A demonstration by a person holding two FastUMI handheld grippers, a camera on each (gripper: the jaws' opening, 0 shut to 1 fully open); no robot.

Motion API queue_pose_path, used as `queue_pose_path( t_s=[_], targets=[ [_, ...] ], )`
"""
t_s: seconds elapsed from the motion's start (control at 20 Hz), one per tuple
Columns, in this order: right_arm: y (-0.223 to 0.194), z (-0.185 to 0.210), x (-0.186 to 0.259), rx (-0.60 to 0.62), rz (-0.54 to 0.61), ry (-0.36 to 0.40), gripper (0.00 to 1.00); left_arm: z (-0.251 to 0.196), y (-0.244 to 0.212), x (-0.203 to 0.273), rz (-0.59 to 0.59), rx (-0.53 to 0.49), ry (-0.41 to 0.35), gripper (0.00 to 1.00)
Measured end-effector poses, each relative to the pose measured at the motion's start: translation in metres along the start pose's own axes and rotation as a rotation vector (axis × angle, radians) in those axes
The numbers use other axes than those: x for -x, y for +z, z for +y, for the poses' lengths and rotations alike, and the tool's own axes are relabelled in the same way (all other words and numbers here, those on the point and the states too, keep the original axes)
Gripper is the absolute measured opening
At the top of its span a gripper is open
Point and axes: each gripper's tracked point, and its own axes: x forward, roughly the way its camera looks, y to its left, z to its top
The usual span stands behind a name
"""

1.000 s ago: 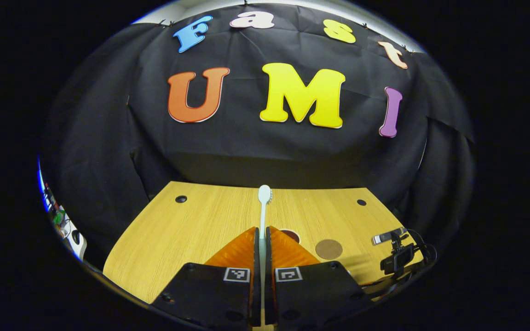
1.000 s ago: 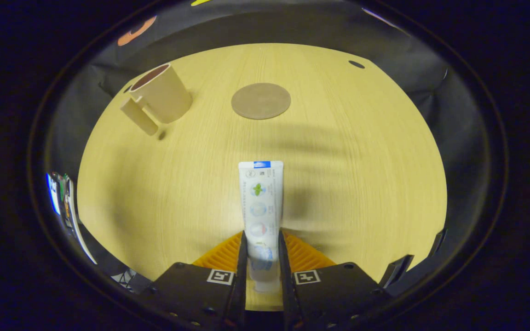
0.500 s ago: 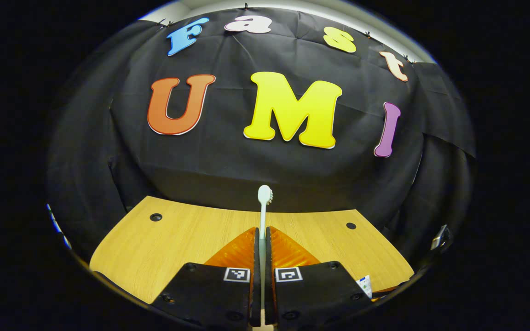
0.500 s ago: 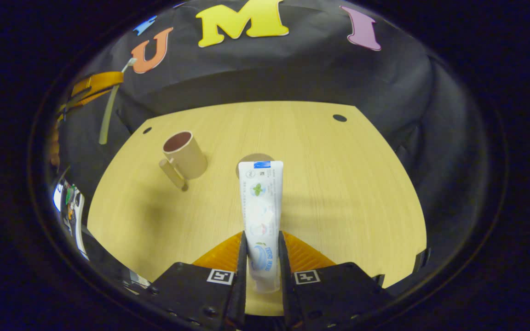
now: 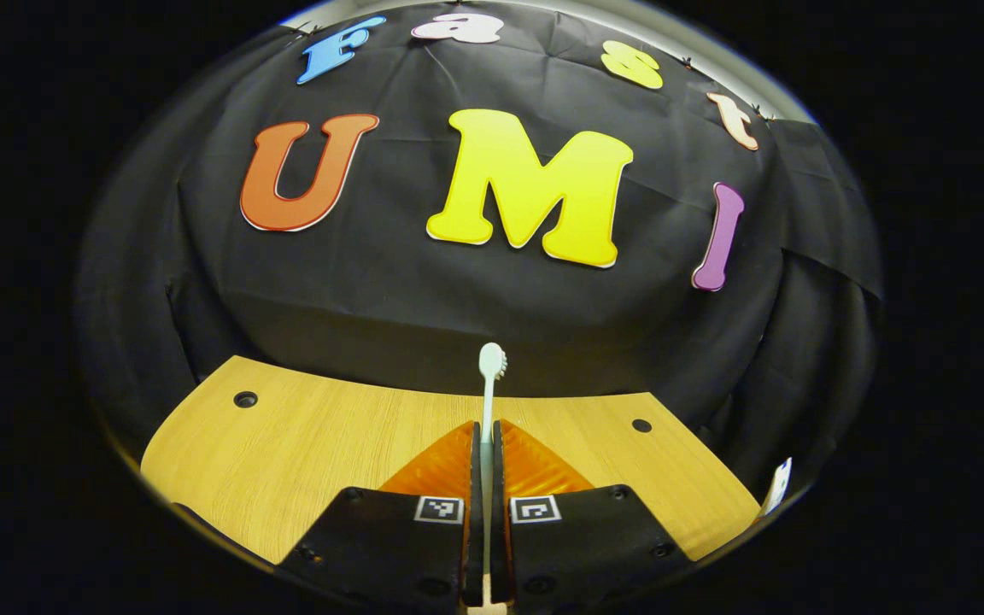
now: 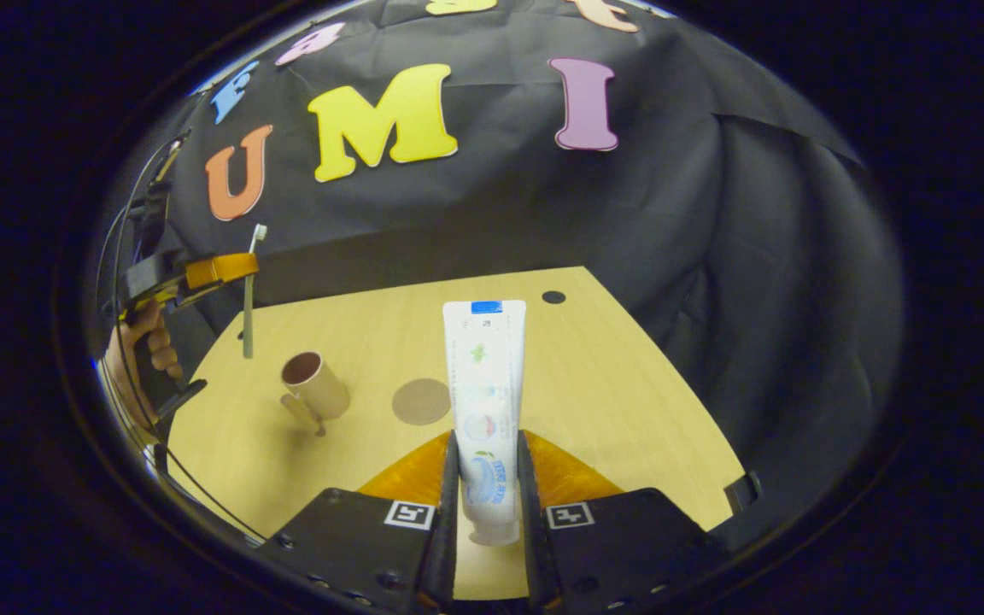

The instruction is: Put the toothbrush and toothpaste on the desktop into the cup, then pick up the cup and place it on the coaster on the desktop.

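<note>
Both tools have risen clear of the worktop (image 6: pixel 629 401) within the last second. Left tool (image 5: pixel 482 444) clamps the toothbrush (image 5: pixel 490 363); right tool (image 6: pixel 485 478) clamps the toothpaste (image 6: pixel 483 384). Cup (image 6: pixel 314 386) stands empty beside the coaster (image 6: pixel 421 401); both items look ready for carrying to it.

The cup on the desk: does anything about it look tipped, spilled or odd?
Nothing stands out. The cup stands upright and empty on the desktop, beside the coaster. The toothbrush and toothpaste are each held in the air.
</note>
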Motion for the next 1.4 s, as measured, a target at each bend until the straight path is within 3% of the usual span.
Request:
queue_pose_path(
  t_s=[0.4,0.5,0.55,1.0,1.05,1.1,1.15,1.2,1.35,1.4],
  targets=[
    [-0.006,-0.036,-0.001,-0.07,0.015,-0.084,0.35,0.001,-0.034,-0.024,0.05,0.003,-0.003,0.08],
    [-0.008,-0.038,-0.002,-0.058,0.021,-0.103,0.31,0.002,-0.039,-0.027,0.061,-0.001,-0.008,0.08],
    [-0.011,-0.039,-0.001,-0.052,0.024,-0.104,0.34,0.003,-0.044,-0.028,0.071,-0.004,-0.005,0.08],
    [-0.028,-0.031,0.004,-0.013,0.057,-0.094,0.33,0.01,-0.051,-0.027,0.096,0.018,-0.004,0.11],
    [-0.028,-0.031,0.004,-0.011,0.057,-0.095,0.33,0.009,-0.055,-0.025,0.106,0.028,-0.003,0.2],
    [-0.028,-0.031,0.004,-0.009,0.055,-0.095,0.33,0.009,-0.057,-0.023,0.115,0.043,-0.008,0.12],
    [-0.027,-0.03,0.005,-0.008,0.053,-0.095,0.32,0.012,-0.06,-0.022,0.125,0.05,0.007,0.19],
    [-0.026,-0.03,0.004,-0.006,0.053,-0.094,0.33,0.018,-0.062,-0.015,0.133,0.05,0.03,0.48],
    [-0.02,-0.023,0.002,0.007,0.041,-0.075,0.33,0.028,-0.063,-0.009,0.129,0.034,0.075,0.58],
    [-0.017,-0.02,0.0,0.014,0.035,-0.065,0.33,0.031,-0.063,-0.004,0.128,0.024,0.088,0.7]
  ],
)
